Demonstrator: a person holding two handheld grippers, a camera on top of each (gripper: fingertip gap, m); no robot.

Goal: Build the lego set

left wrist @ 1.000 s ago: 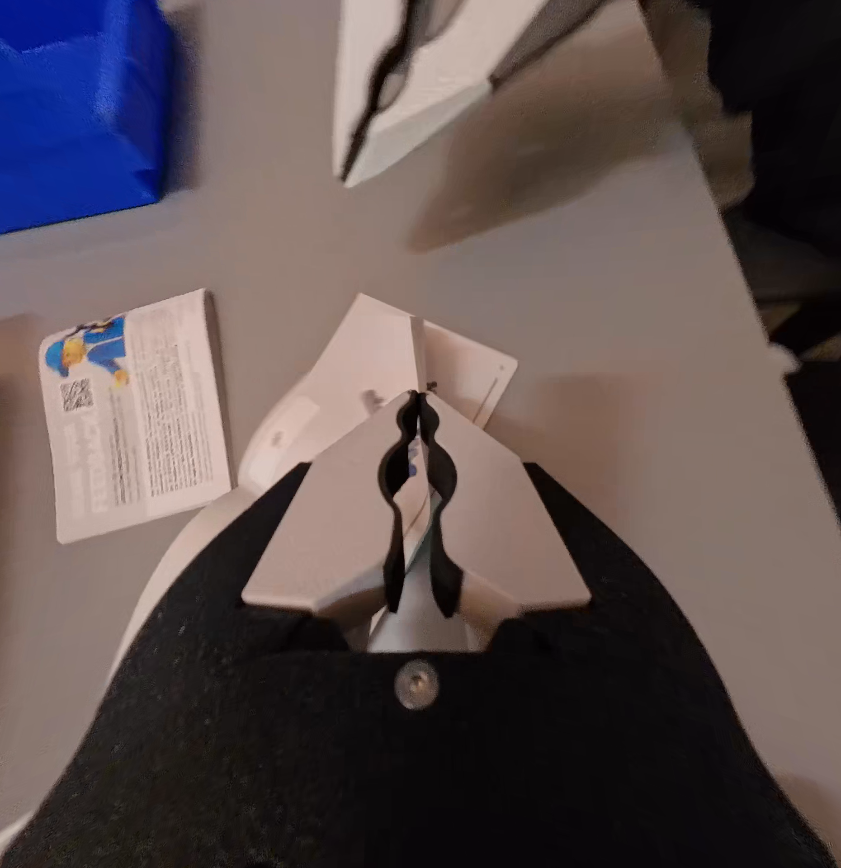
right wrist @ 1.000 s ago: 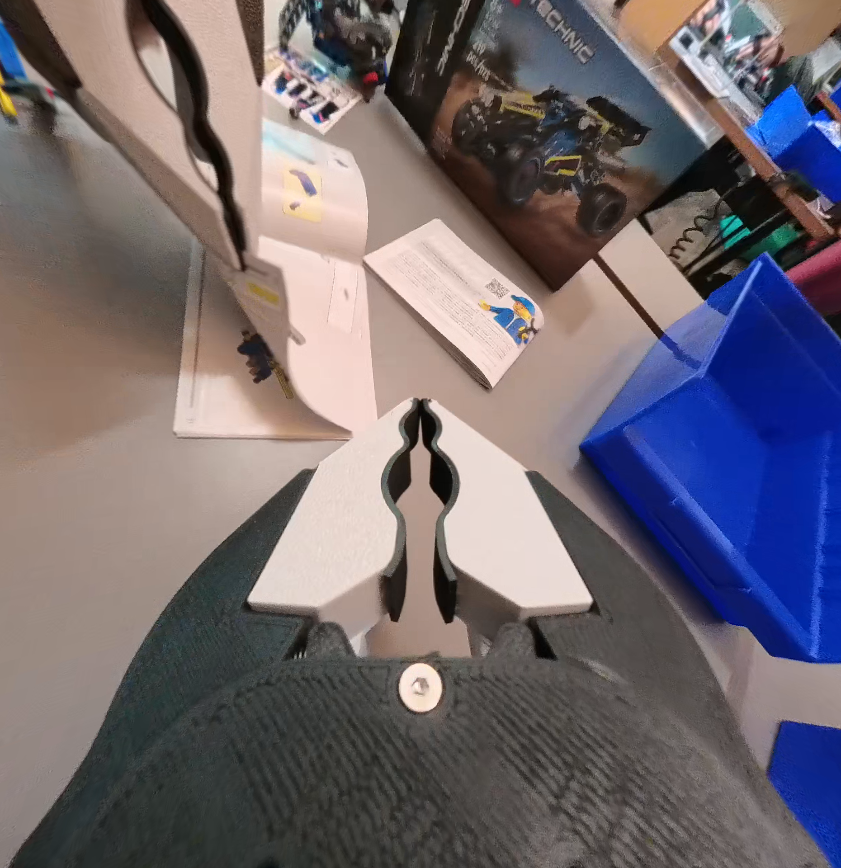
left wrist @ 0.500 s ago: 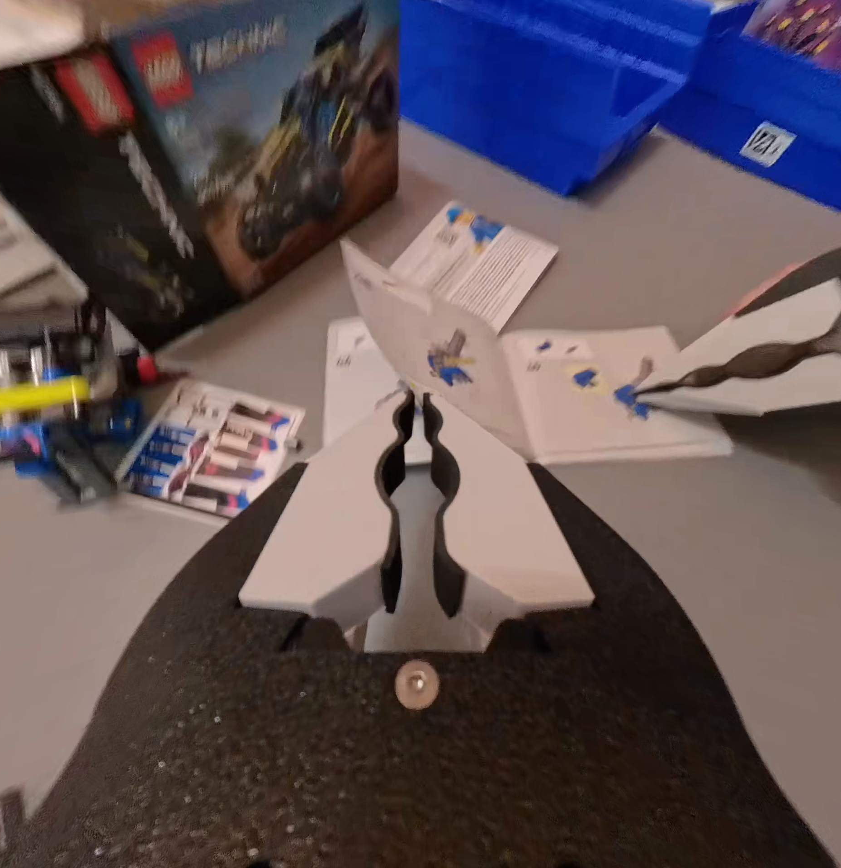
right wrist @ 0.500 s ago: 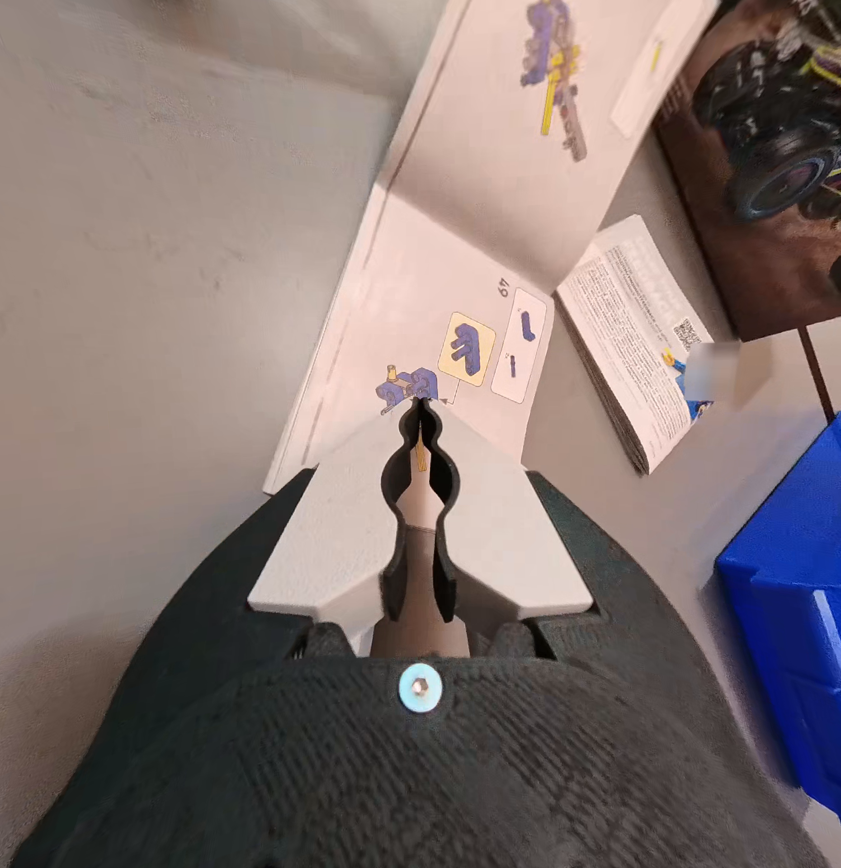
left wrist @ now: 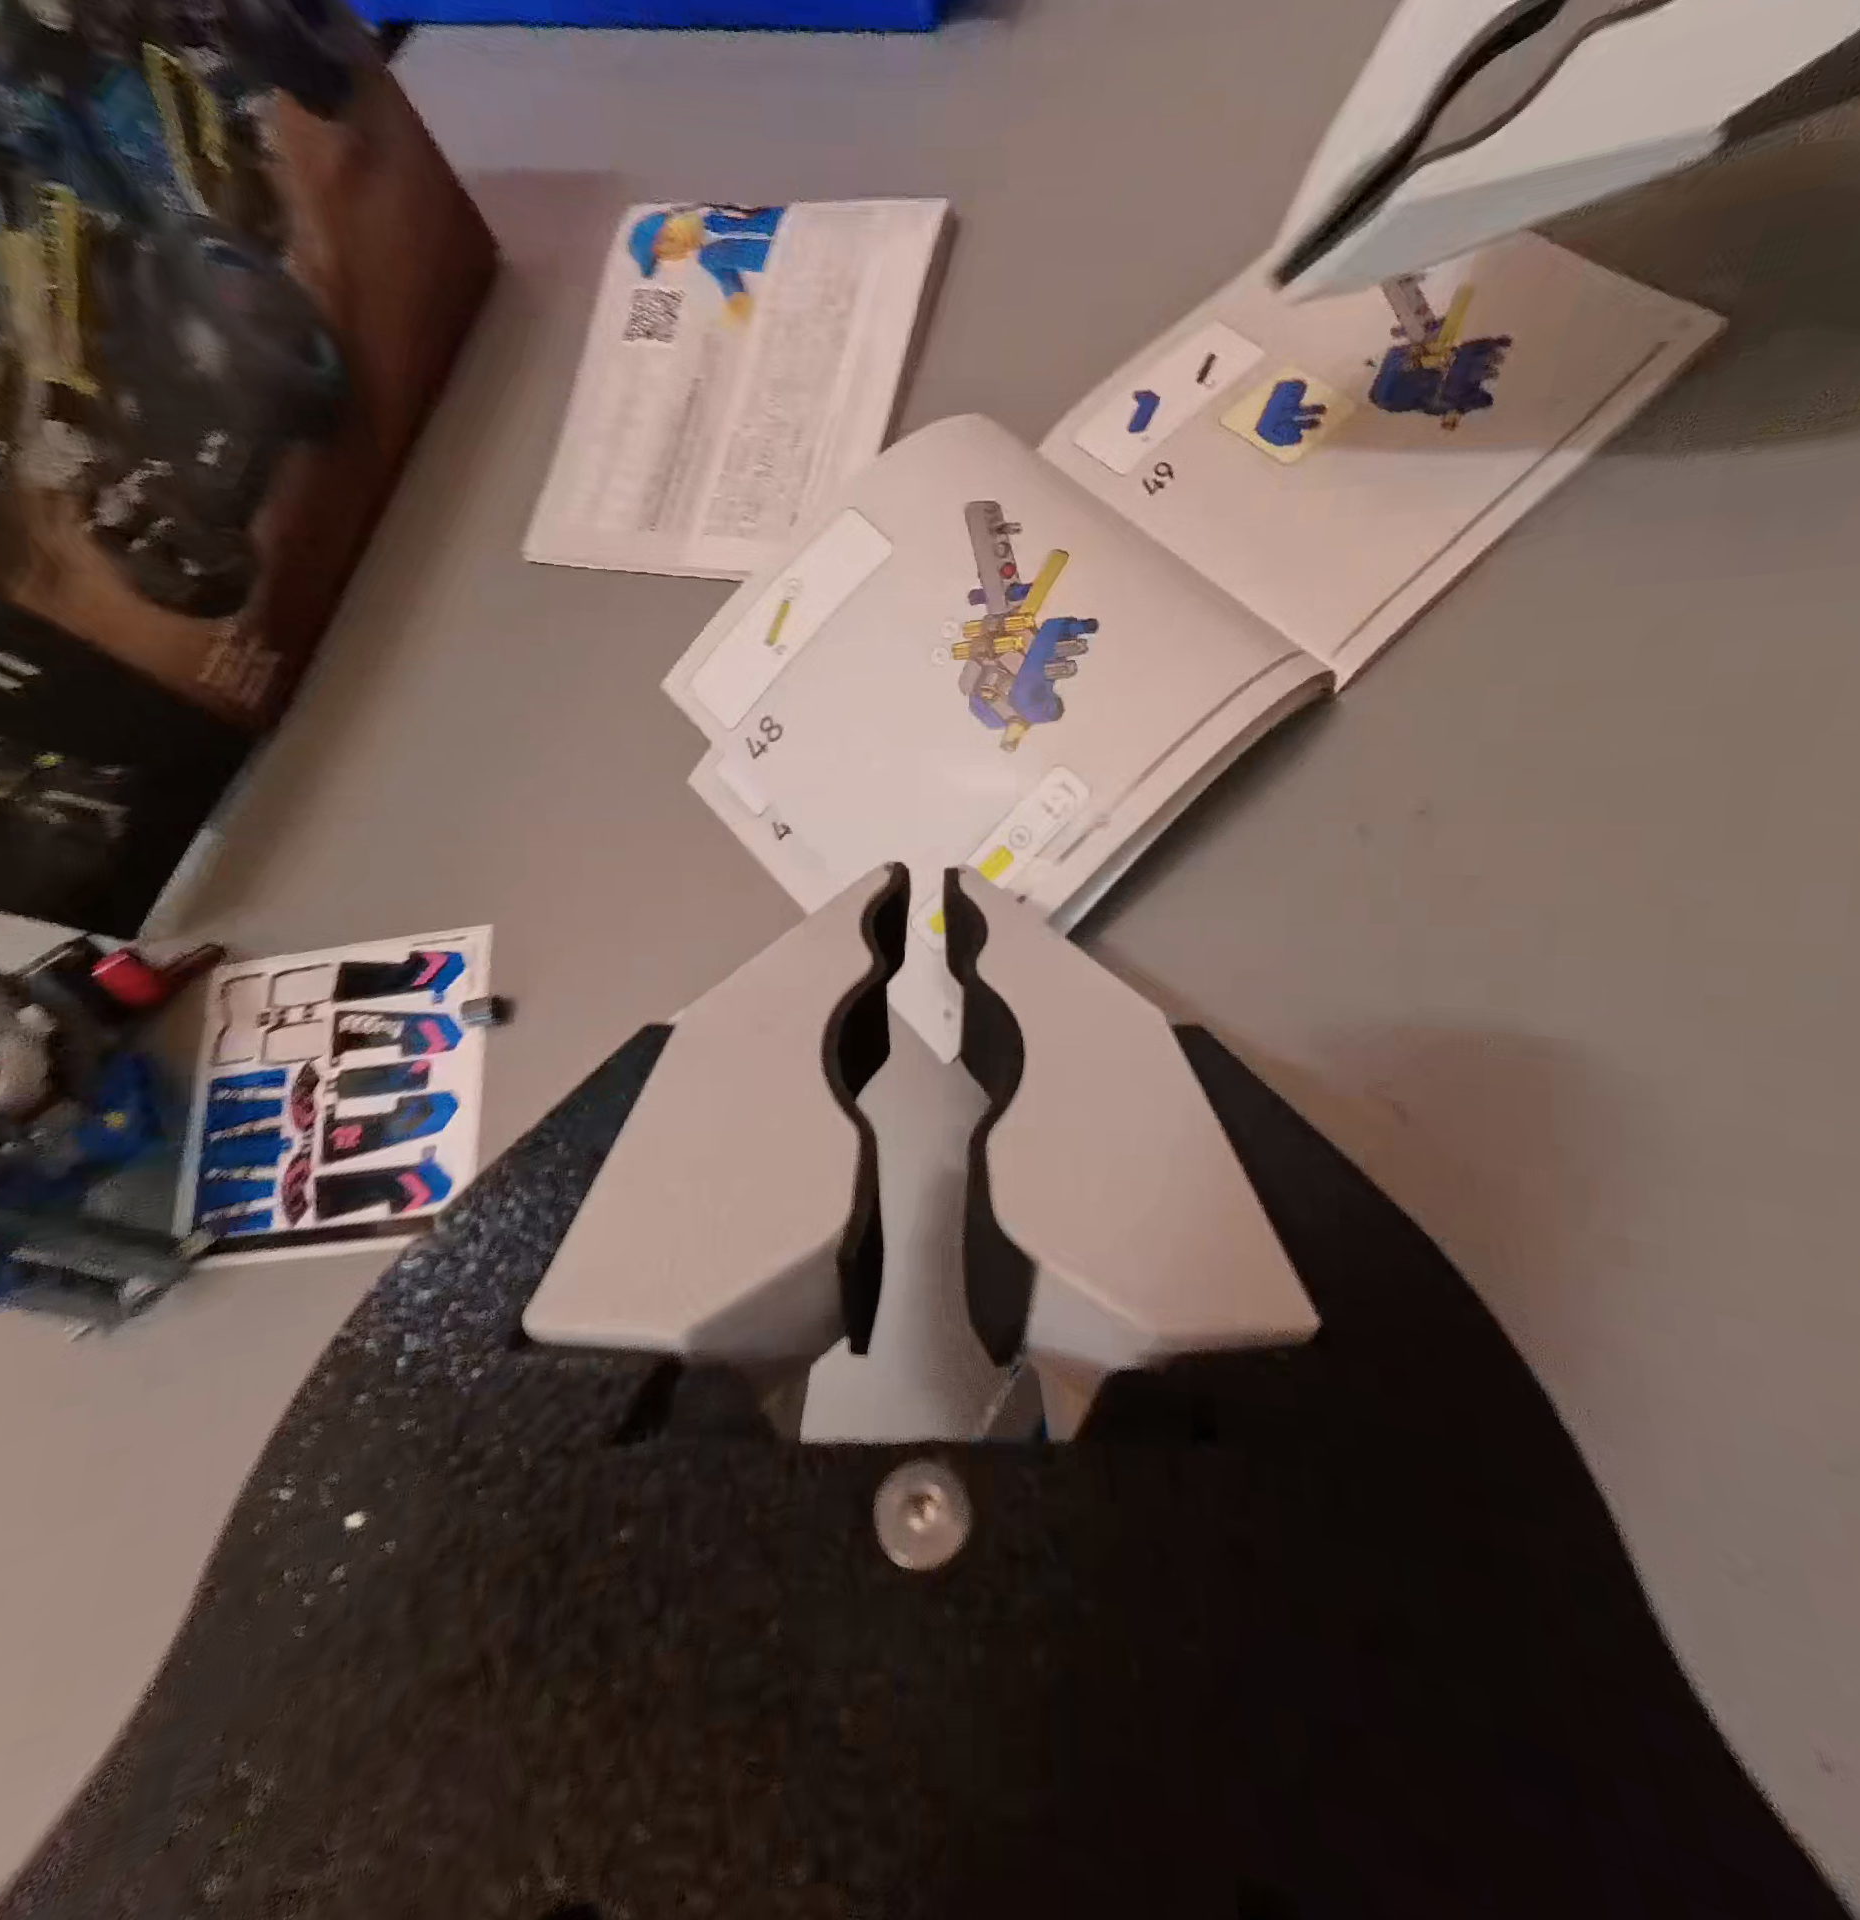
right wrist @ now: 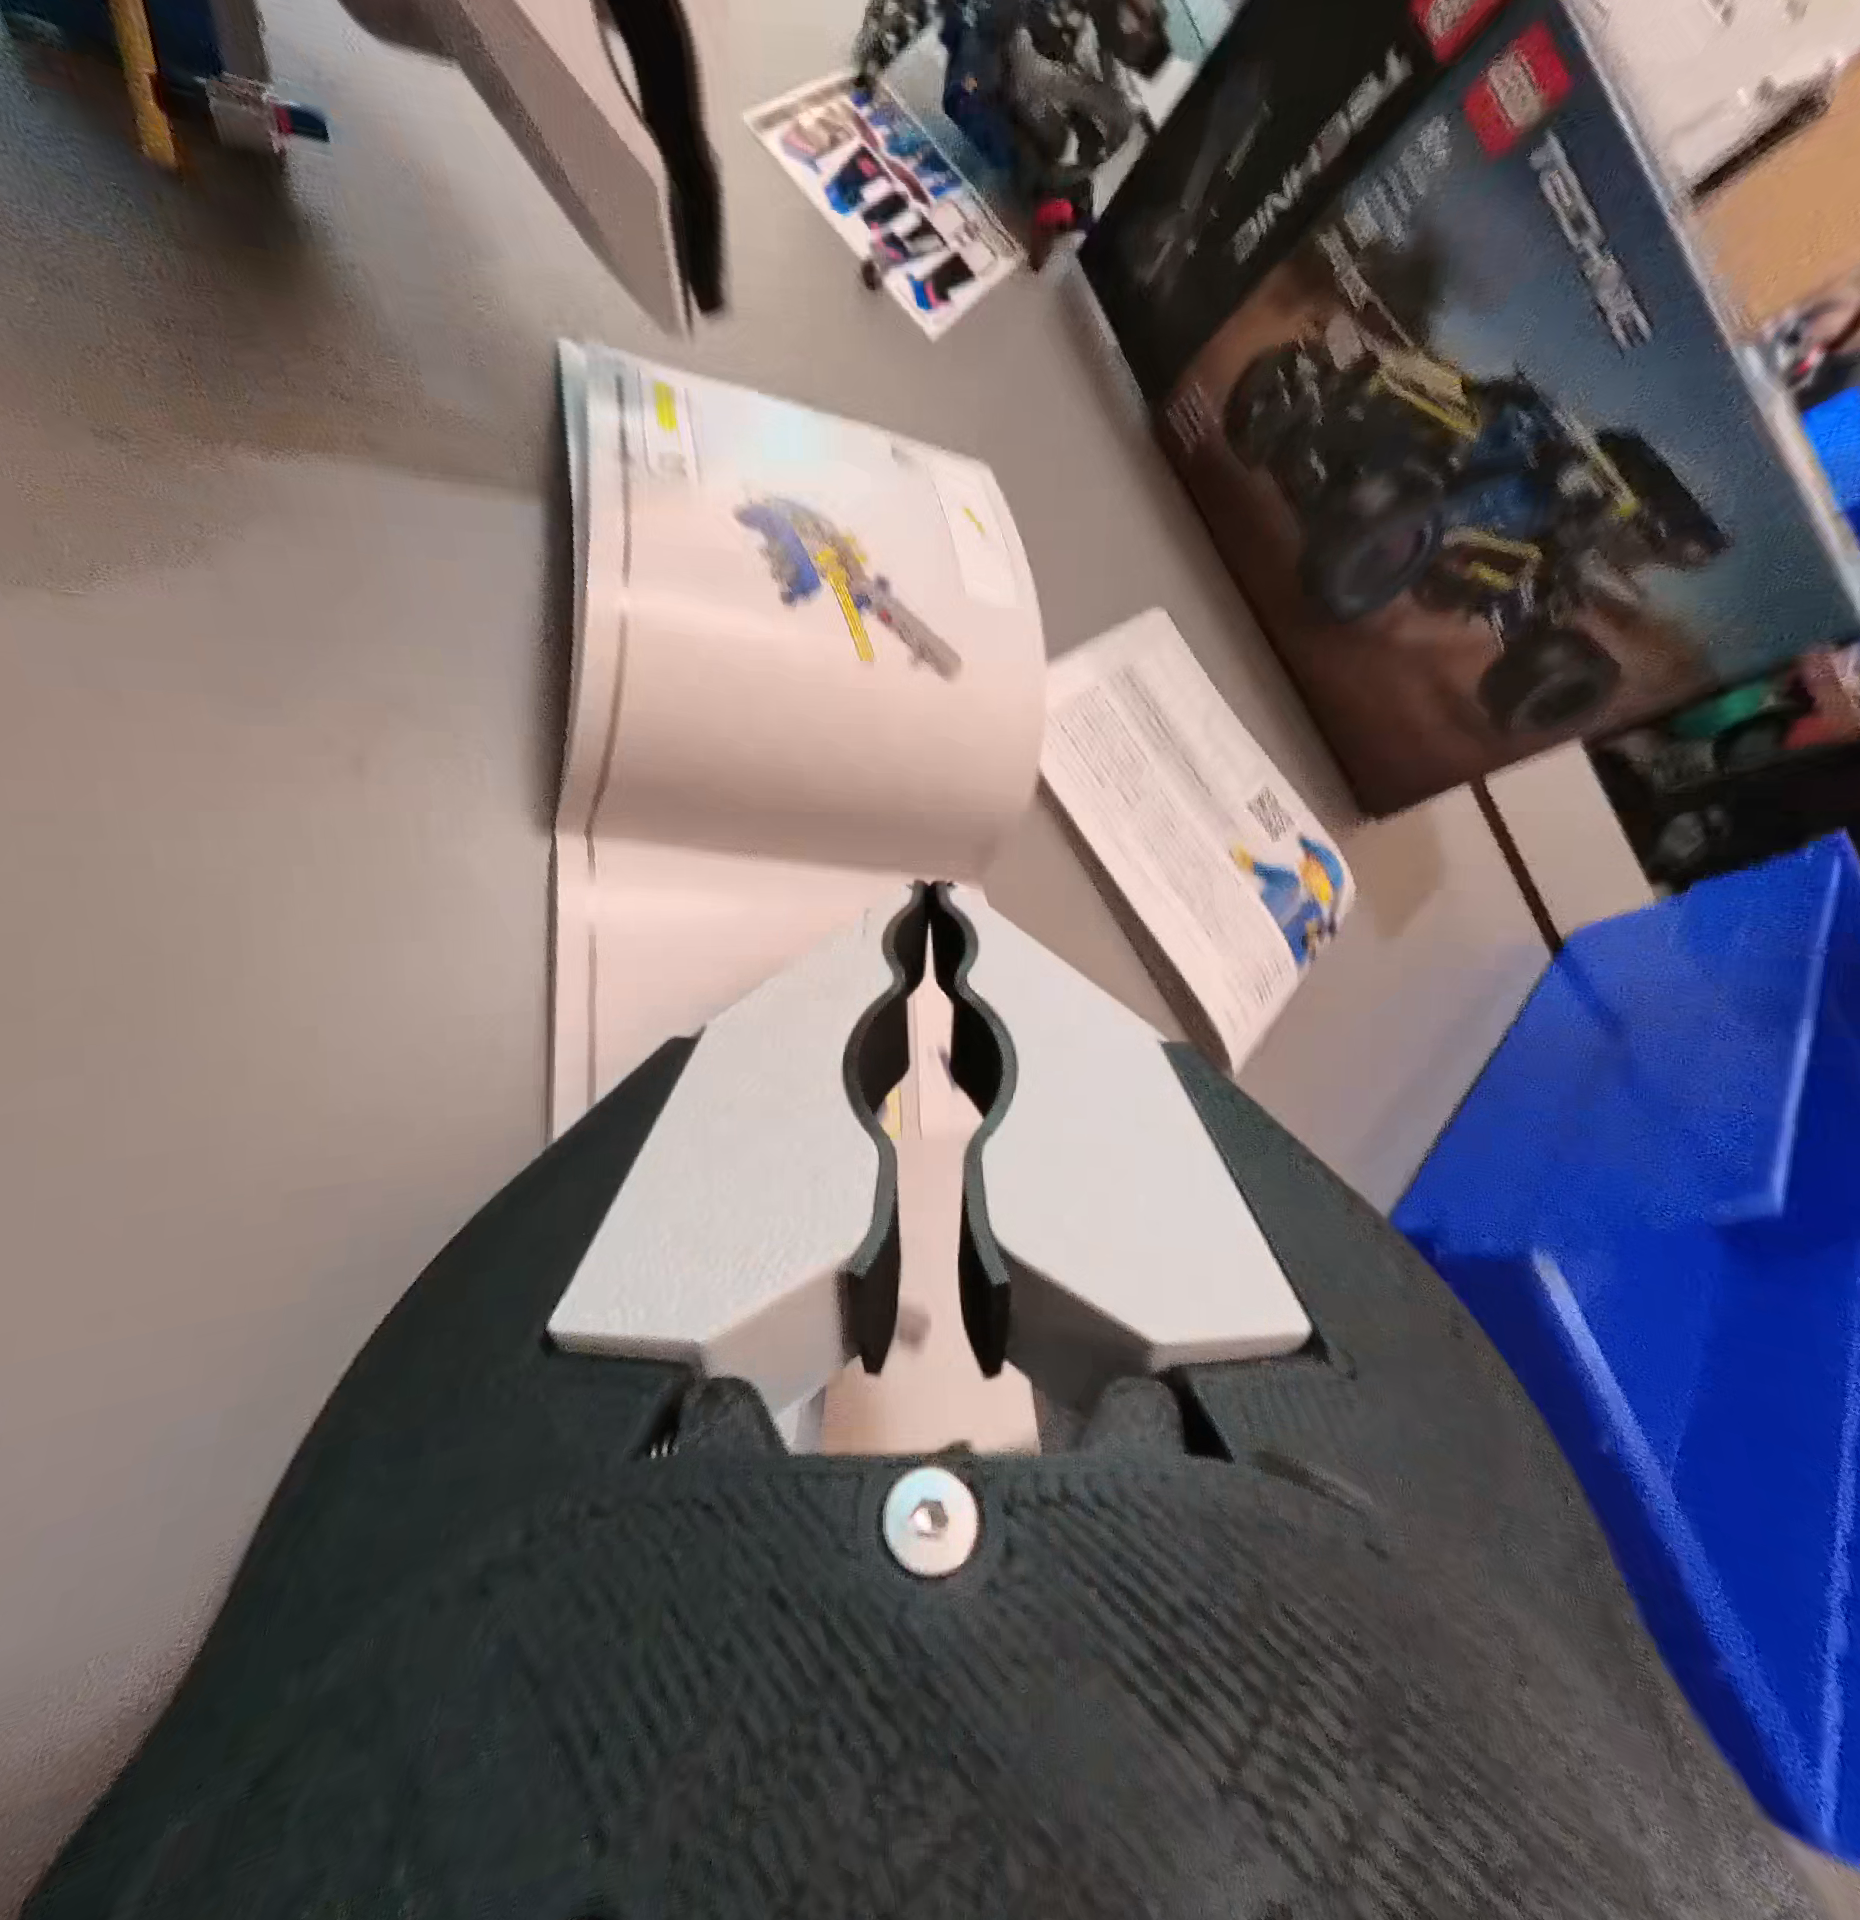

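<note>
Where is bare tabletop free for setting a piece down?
Free: the grey table right of the open instruction booklet, and the stretch between sticker sheet and booklet. Crowded: around the set box and folded leaflet.

1. My left claw [left wrist: 926, 894] hangs over the grey tabletop [left wrist: 1528, 987], its tips slightly parted above the near edge of the open instruction booklet [left wrist: 1009, 665].
2. The booklet lies flat, open on two pages with blue and yellow build drawings.
3. The other claw [left wrist: 1508, 135] reaches in from the top right, its tips over the far page; I cannot tell whether it touches the paper.
4. A folded leaflet [left wrist: 739, 384] lies just beyond the booklet.
5. The set's box [left wrist: 178, 364] stands at left.
6. A sticker sheet [left wrist: 334, 1091] lies at near left, beside a blurred, partly built model [left wrist: 64, 1122].
</note>
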